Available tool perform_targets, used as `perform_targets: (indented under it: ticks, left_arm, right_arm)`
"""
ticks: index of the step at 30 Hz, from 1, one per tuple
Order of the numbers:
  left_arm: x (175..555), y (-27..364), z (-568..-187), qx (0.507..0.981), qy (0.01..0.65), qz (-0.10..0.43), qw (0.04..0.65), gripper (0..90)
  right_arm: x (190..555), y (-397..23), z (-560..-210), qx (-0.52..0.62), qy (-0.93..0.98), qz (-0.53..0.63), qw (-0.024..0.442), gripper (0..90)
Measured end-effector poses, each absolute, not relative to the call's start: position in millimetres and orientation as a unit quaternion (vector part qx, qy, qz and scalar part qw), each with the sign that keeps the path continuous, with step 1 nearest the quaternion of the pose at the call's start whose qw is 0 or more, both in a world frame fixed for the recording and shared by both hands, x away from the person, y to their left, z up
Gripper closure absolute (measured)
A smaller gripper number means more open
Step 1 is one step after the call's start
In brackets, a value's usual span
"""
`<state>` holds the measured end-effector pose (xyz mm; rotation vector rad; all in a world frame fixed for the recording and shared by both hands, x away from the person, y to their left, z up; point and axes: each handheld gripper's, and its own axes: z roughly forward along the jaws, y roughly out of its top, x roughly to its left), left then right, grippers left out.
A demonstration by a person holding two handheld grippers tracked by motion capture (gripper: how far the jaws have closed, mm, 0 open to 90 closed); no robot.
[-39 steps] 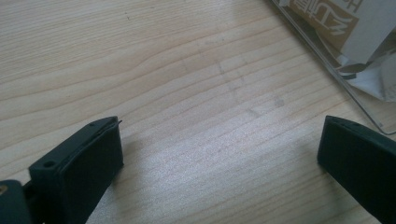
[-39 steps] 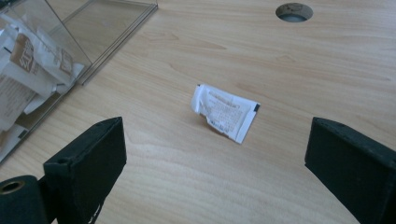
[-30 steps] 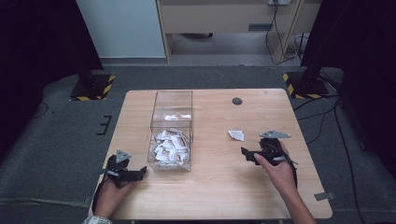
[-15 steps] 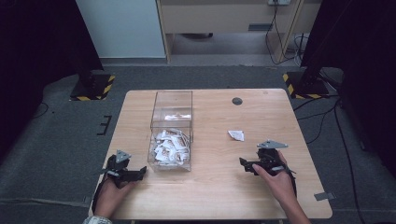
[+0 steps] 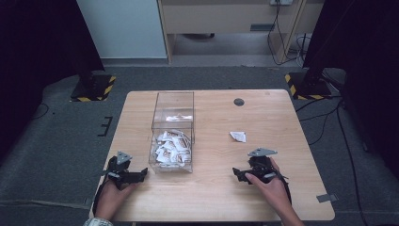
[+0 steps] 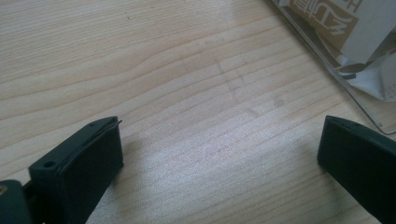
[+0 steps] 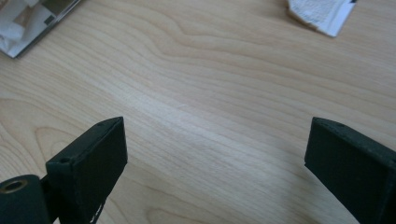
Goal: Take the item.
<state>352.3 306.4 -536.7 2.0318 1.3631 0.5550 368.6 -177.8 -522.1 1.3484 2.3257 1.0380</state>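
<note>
Right gripper [image 5: 241, 174] is retreating toward the table's near edge; both grippers' jaws gaping empty; one packet [image 5: 238, 136] lying loose.

Black tool [image 5: 239, 174] jaws, pale wood-grain table [image 5: 216, 202], white packet [image 5: 238, 136], clear box [image 5: 173, 113] of white-and-tan packets.

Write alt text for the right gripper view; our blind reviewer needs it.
Two black jaws of the open right claw stand wide apart over a bare wooden table. A white packet lies ahead near the top edge; the clear box corner shows top left.
</note>
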Motion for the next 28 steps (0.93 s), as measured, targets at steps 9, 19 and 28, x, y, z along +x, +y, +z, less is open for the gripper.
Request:
perform_targets:
  ticks: [9,19,28]
  left_arm:
    - [352.4,306.4,-536.7,0.770,0.516,0.210,0.311,0.0]
    - [352.3,306.3,-536.7,0.770,0.516,0.210,0.311,0.0]
    - [352.4,306.4,-536.7,0.770,0.516,0.210,0.311,0.0]
  right_arm:
    - [369.9,-160.6,-531.6,0.453,0.811,0.346,0.129,4.8]
    - [365.2,-151.2,-539.1,0.436,0.816,0.338,0.174,1.5]
    - [364.2,-155.7,-539.1,0.424,0.822,0.341,0.169,1.4]
